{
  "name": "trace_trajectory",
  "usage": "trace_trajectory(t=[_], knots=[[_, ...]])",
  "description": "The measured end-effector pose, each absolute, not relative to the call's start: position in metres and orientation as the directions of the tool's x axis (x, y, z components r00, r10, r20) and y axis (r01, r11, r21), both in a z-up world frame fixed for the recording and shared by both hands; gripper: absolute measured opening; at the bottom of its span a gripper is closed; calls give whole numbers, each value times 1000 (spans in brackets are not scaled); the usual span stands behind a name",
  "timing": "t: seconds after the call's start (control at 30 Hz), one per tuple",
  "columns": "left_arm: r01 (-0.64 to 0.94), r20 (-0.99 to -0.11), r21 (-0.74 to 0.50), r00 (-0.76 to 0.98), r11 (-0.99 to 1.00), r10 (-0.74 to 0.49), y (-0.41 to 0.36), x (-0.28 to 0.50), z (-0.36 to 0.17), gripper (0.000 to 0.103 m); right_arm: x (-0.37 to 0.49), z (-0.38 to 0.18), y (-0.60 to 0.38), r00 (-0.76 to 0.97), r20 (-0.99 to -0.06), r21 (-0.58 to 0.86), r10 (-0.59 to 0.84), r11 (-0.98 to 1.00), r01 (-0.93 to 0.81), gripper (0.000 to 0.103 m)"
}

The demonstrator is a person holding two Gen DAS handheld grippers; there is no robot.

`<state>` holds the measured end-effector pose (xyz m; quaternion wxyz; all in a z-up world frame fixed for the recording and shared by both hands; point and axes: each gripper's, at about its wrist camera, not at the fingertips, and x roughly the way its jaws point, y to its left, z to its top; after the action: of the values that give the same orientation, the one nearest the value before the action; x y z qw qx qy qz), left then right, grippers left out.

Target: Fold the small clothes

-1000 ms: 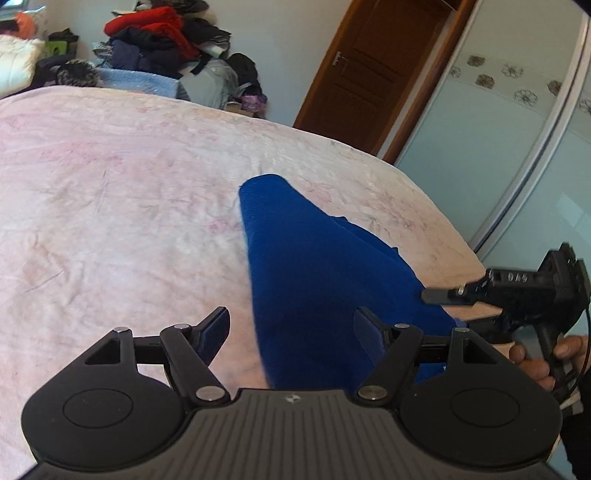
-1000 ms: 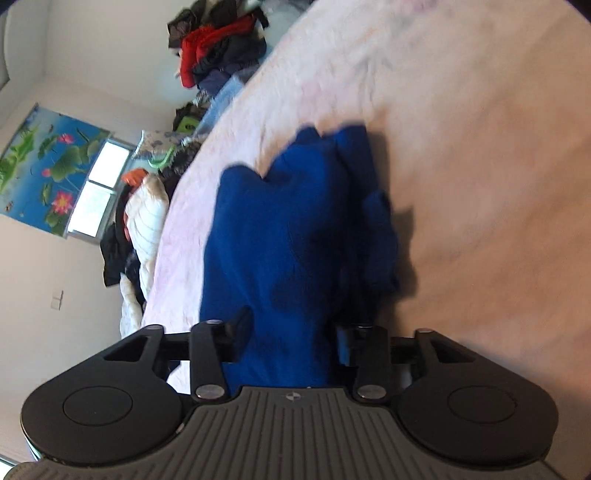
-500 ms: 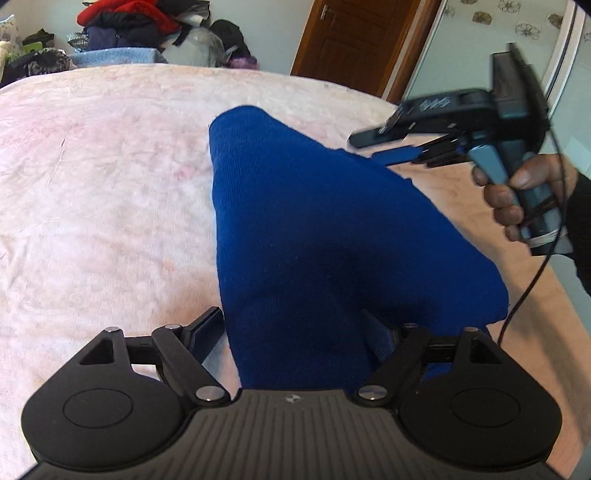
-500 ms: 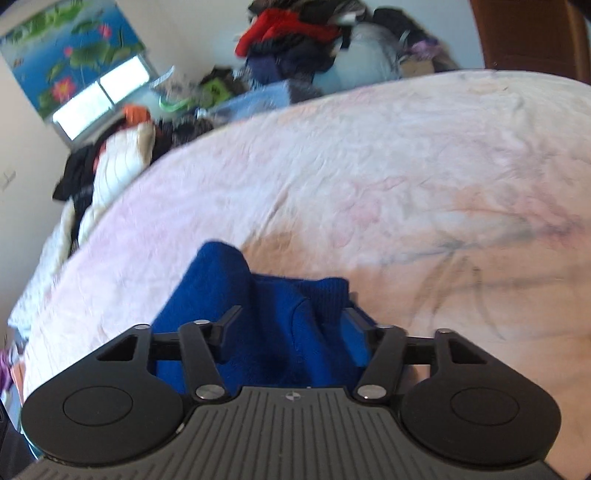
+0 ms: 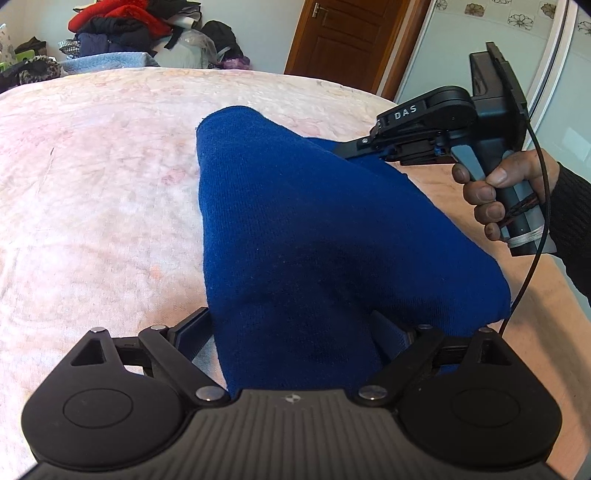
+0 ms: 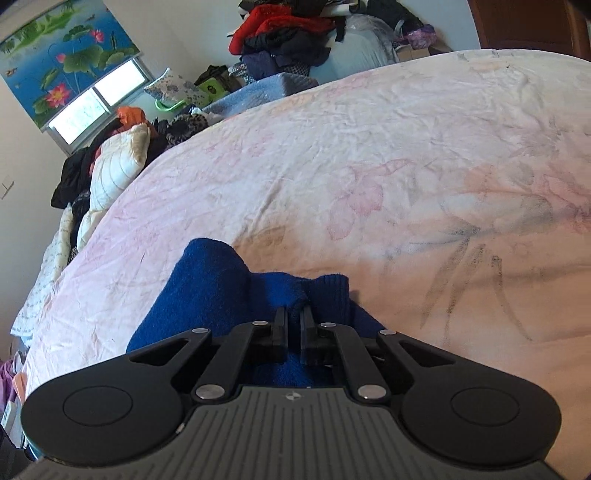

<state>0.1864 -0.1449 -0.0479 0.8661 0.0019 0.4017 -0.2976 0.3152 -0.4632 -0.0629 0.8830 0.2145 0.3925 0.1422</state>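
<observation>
The blue garment (image 5: 314, 229) is lying on the pink bedspread (image 5: 96, 177). The right gripper (image 6: 294, 332) is pinching its edge; the left gripper (image 5: 295, 332) is spreading wide around it, so one-sided pulling could bunch it.

Garment on the bed, a gripper at each end

The garment (image 5: 314, 229) lies on the bed (image 5: 92, 192), running from lower centre toward upper centre; the right gripper (image 5: 343, 150) meets its upper-right edge, and the clothes pile (image 5: 122, 29) sits behind the bed, upper left.
</observation>
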Motion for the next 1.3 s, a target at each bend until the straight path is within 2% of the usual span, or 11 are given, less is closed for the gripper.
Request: trace_trajectory(t=[0.47,0.7,0.83,0.9,0.97,1.1,1.2,1.27,1.3], knots=[[514,-699,-240,498,824,-514,-146,190,-48,93,308,-54,-485,688,-596,527,414,848,-53,9],[524,-696,-236,497,819,-518,-144,190,-50,95,306,-93,-494,661,-633,559,402,829,31,8],[504,-703,-259,487,824,-519,-137,194,-46,95,302,-93,-505,677,-600,643,427,760,91,33],[477,-694,-271,505,836,-514,-121,196,-31,95,288,-79,-510,724,-564,651,397,754,93,37],[447,-639,-310,556,839,-532,-99,199,-8,95,269,-58,-510,772,-502,651,390,758,40,38],[451,-532,-400,594,798,-603,-107,228,24,95,259,-47,-488,766,-369,767,526,638,-70,54],[488,-586,-363,543,794,-602,-152,256,6,95,266,-67,-469,725,-361,837,587,546,-25,56],[459,-666,-347,494,818,-559,-175,269,-22,94,264,-81,-465,720,-403,826,565,564,20,56],[473,-666,-315,508,823,-547,-180,266,-30,95,263,-90,-465,719,-436,814,541,578,58,55]])
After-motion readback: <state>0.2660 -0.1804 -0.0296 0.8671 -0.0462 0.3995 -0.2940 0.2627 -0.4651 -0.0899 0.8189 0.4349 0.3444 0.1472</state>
